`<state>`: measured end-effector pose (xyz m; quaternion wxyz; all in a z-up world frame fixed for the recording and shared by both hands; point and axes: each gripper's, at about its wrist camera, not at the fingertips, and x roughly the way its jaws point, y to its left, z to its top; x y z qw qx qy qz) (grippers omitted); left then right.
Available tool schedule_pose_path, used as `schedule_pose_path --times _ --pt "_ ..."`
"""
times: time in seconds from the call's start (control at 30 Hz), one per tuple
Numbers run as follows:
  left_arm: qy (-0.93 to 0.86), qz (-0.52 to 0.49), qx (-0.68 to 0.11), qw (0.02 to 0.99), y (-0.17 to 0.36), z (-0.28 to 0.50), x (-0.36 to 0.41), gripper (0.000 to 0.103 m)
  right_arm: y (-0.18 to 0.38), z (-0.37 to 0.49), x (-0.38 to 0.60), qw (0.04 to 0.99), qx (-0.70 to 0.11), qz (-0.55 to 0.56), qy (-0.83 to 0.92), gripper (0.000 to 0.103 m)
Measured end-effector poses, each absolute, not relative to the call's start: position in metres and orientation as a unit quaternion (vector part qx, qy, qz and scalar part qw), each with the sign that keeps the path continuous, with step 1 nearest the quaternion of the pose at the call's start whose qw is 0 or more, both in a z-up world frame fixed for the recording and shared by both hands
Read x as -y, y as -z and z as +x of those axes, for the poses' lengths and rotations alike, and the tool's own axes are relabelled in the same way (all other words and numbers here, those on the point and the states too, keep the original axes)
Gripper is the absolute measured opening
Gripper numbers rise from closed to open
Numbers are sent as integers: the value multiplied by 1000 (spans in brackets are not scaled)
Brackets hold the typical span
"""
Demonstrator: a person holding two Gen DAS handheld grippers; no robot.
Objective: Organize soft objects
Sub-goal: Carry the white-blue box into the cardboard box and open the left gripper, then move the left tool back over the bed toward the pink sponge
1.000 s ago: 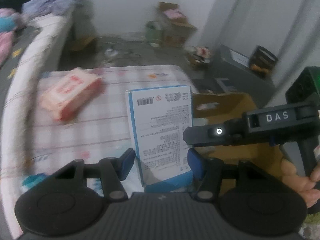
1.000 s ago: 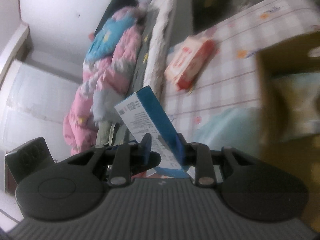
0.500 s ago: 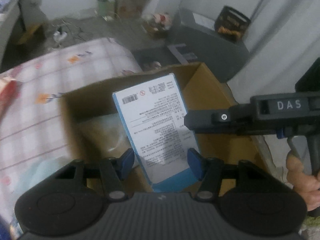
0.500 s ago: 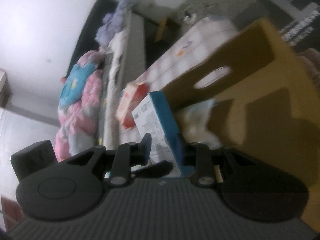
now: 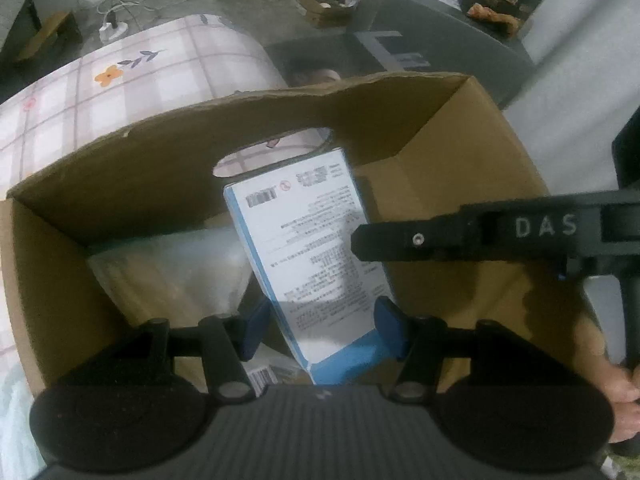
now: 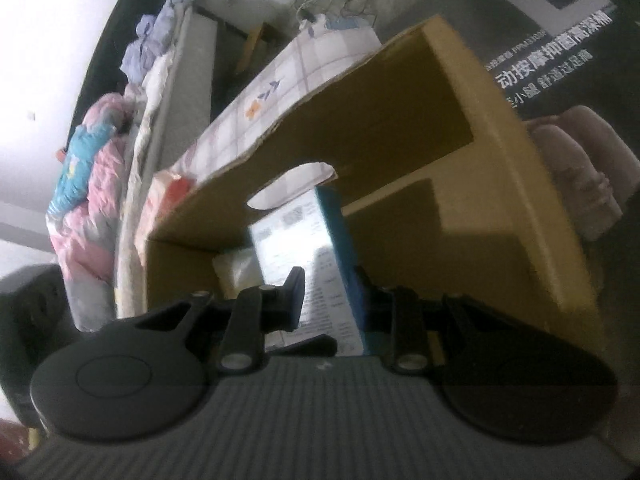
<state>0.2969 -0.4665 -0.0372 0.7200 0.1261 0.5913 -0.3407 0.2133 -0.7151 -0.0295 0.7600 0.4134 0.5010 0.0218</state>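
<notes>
Holding a blue-white box [image 5: 316, 264] inside the cardboard box [image 5: 440, 128], both hand-held grippers clamp it: left [image 5: 320, 330] on wide faces, right [image 6: 330, 300] on thin sides. Clear packet [image 5: 172, 272] already inside at left; red-white pack [image 6: 166, 196] left outside on the bed w/ checked sheet [image 5: 152, 76].

Blue-and-white box [image 5: 316, 248] is seen as smooth printed card, slightly glossy. Open carton [image 5: 452, 184] is matt brown corrugated cardboard, top edge torn rough. Checked sheet [image 5: 132, 80] is soft cloth. Gripper bodies are matt black plastic.
</notes>
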Motion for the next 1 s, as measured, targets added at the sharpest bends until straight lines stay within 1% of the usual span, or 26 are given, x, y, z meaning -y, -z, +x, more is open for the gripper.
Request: schedule_pose_path --times 0.1,0.17,0.33,0.43,0.73,0.8,0.93,1.0 --pt "340 124 -588 724 34 297 462 61 30 219 711 764 -505 401 -22 25" --pt "343 122 -584 726 29 296 460 66 30 221 707 764 -508 396 -22 25" --pt "348 126 -558 743 9 289 453 75 17 222 691 779 -512 362 -9 25" --pt "348 126 -548 750 -1 289 449 75 7 221 687 790 -506 347 -1 25" --pt "348 111 -524 770 -37 286 423 75 -16 215 684 800 -483 355 -4 25" --pt "350 109 -512 777 -49 280 411 76 -22 209 683 801 -476 363 -11 25" --pt "356 101 -481 794 -79 260 378 86 -45 188 672 807 -451 381 -34 26" --pt "361 93 -464 804 -92 248 356 87 -58 176 663 813 -437 382 -46 26"
